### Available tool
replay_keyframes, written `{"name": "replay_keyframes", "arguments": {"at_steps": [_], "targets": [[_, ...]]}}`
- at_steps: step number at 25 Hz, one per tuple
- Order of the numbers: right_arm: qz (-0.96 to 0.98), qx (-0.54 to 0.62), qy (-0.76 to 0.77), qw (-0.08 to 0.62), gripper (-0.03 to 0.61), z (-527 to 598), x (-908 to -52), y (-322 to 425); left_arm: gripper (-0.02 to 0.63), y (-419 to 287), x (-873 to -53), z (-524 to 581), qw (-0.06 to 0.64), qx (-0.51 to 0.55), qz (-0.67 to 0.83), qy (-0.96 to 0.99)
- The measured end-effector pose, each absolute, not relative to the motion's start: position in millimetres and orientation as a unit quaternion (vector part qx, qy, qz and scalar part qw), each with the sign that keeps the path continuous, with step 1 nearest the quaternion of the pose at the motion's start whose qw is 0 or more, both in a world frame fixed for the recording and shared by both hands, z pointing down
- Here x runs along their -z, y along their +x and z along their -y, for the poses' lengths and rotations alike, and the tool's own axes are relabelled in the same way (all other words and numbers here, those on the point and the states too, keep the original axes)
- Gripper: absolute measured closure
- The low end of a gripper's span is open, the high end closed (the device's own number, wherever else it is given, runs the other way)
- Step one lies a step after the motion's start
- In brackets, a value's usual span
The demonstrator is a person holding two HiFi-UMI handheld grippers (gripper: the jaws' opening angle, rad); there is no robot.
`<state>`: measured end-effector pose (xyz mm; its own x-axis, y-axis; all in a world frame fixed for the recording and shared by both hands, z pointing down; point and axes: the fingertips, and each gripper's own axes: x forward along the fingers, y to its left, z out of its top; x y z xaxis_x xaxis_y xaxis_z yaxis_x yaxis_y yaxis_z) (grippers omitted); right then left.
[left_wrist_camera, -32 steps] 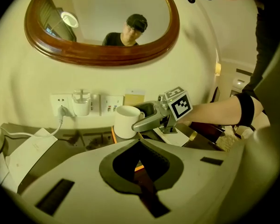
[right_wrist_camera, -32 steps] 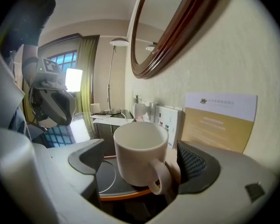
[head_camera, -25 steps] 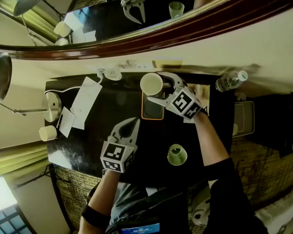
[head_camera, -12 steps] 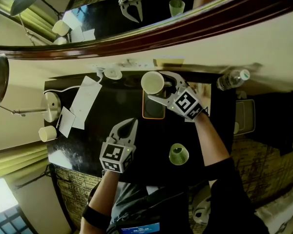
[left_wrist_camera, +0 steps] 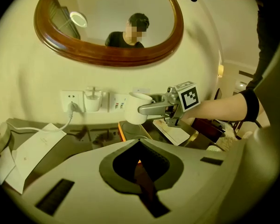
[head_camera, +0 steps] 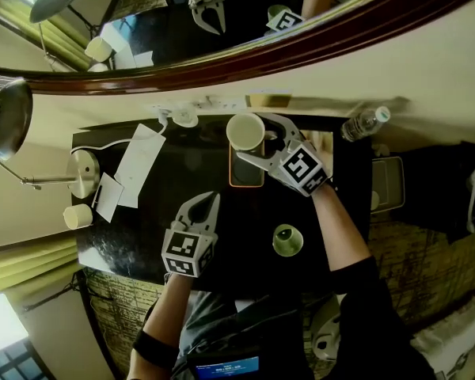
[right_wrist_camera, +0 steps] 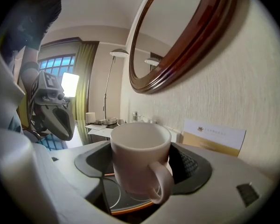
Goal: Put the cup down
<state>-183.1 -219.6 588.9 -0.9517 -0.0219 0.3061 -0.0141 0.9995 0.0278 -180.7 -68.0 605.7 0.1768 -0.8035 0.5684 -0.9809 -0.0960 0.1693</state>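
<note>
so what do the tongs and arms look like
The left tongs and right tongs are pale grey, with curved tapering jaws and a dark inner lining. Each carries a white cube with black square markers. The person's sleeves are dark.

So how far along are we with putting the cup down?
Done: the right tongs grip the white cup. In hand: the cup hangs above the orange-rimmed tray and looks clear of it. Left: lower it onto a surface and open the tongs. The left tongs are shut and empty, over the dark table.
</note>
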Motion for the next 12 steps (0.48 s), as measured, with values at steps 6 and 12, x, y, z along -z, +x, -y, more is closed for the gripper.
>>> {"name": "replay_keyframes", "arguments": {"at_steps": [6, 12], "targets": [[0.985, 0.026, 0.029, 0.167, 0.179, 193, -546, -167, 0.61, -188, -587, 47, 0.25, -0.169, 0.625, 0.72], [0.984, 0.024, 0.047, 0.171, 0.179, 151, -511, -160, 0.61, -190, -560, 26, 0.245, -0.168, 0.611, 0.733]]}}
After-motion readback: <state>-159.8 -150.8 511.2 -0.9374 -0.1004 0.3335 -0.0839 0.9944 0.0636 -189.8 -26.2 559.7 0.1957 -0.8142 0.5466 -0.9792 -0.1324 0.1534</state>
